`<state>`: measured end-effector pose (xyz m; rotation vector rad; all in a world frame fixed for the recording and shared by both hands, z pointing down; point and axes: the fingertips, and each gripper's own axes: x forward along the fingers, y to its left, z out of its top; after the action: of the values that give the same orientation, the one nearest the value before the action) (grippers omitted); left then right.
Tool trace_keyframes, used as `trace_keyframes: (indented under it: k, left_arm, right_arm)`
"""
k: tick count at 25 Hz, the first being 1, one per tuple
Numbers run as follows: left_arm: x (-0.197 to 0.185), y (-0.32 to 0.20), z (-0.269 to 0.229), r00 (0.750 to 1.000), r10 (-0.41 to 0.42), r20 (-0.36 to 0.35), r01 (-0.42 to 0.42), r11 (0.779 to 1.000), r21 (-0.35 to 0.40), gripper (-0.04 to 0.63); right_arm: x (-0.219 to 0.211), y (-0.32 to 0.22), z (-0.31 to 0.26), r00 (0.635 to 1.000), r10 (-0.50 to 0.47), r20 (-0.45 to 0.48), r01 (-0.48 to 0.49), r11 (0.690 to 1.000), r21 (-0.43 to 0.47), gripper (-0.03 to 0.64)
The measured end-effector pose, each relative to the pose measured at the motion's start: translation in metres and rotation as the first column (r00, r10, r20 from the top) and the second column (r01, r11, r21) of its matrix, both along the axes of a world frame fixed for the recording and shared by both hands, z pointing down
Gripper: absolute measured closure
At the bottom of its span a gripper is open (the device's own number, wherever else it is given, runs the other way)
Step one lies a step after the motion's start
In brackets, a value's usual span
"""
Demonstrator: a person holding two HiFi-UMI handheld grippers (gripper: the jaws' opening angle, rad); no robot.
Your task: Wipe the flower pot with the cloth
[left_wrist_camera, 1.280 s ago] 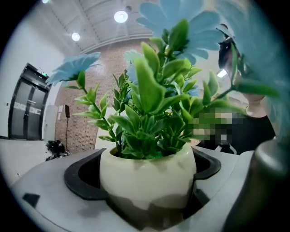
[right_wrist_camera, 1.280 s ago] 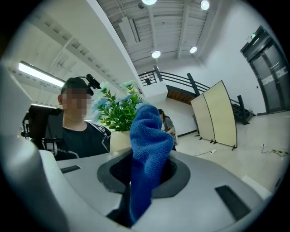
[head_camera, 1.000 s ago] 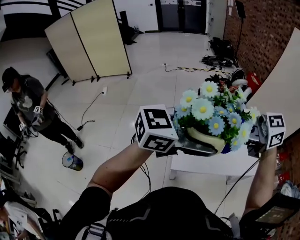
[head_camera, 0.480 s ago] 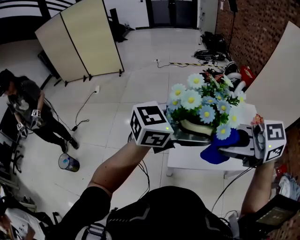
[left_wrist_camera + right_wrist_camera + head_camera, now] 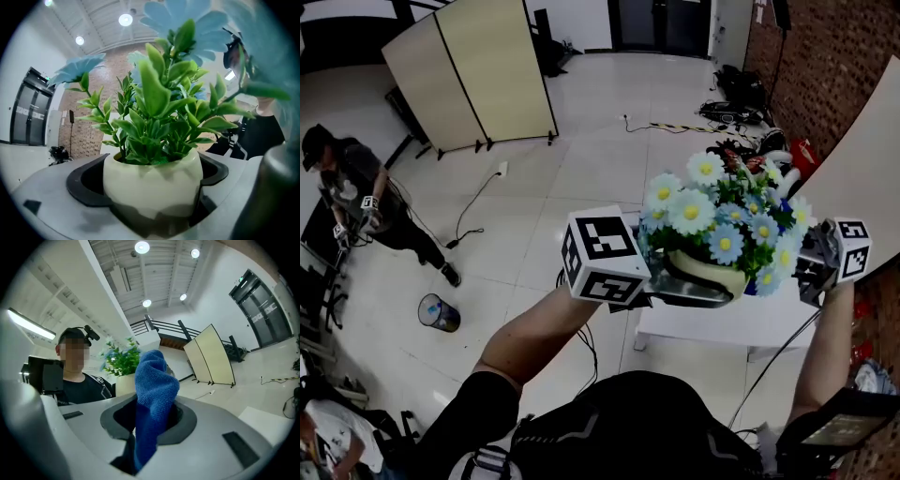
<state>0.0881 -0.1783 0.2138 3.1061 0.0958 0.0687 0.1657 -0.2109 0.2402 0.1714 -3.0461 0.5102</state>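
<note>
A cream flower pot (image 5: 710,273) with white and blue daisies (image 5: 724,217) is held up in the air over a white table. My left gripper (image 5: 692,285) is shut on it, and in the left gripper view the pot (image 5: 152,180) fills the gap between the jaws. My right gripper (image 5: 807,273) is at the plant's right side, partly behind the flowers. It is shut on a blue cloth (image 5: 152,394) that sticks up from the jaws. In the right gripper view the pot (image 5: 123,385) shows just behind the cloth. The head view hides the cloth behind the blooms.
A white table (image 5: 703,330) stands below the pot. A folding screen (image 5: 478,75) is at the back left, a person (image 5: 356,187) and a bin (image 5: 439,312) at the left. Brick wall (image 5: 825,56), a pale slanted board (image 5: 862,159) and cables (image 5: 684,129) are on the right.
Half a second ago my right gripper was lower, with the blue cloth showing under the pot's right side. It has since risen beside the flowers, and the cloth is out of the head view's sight.
</note>
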Motion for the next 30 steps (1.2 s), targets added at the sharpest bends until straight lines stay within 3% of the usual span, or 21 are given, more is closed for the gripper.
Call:
trace_keyframes:
  k: [5, 7, 10, 18, 23, 26, 30]
  left_arm:
    - [0.0, 0.015, -0.008, 0.998, 0.06, 0.002, -0.06, 0.998, -0.013, 0.034]
    - [0.002, 0.018, -0.003, 0.998, 0.059, 0.009, -0.059, 0.998, -0.01, 0.034]
    - [0.001, 0.008, 0.001, 0.999, 0.035, 0.01, -0.035, 0.999, -0.015, 0.034]
    - [0.0, -0.01, 0.01, 0.998, -0.056, 0.025, 0.056, 0.998, -0.001, 0.034]
    - [0.006, -0.012, 0.013, 0.999, -0.036, 0.001, 0.036, 0.999, -0.009, 0.034]
    - [0.004, -0.01, 0.01, 0.999, -0.035, -0.021, 0.034, 0.999, -0.024, 0.034]
    - [0.001, -0.012, 0.007, 0.994, -0.109, -0.016, 0.109, 0.994, 0.011, 0.034]
  right_arm:
    - [-0.034, -0.003, -0.009, 0.987, -0.133, -0.088, 0.136, 0.991, 0.023, 0.54]
    - [-0.042, 0.012, -0.007, 0.971, -0.207, -0.124, 0.214, 0.976, 0.05, 0.54]
    - [-0.039, 0.02, -0.007, 0.96, -0.248, -0.131, 0.258, 0.964, 0.061, 0.54]
    - [-0.047, 0.072, -0.008, 0.96, -0.222, -0.168, 0.242, 0.964, 0.108, 0.54]
    - [-0.074, 0.097, -0.008, 0.946, -0.241, -0.216, 0.272, 0.954, 0.124, 0.54]
    - [-0.061, 0.1, -0.012, 0.961, -0.208, -0.184, 0.231, 0.966, 0.114, 0.54]
    - [-0.039, 0.093, -0.019, 0.991, -0.092, -0.099, 0.104, 0.986, 0.131, 0.54]
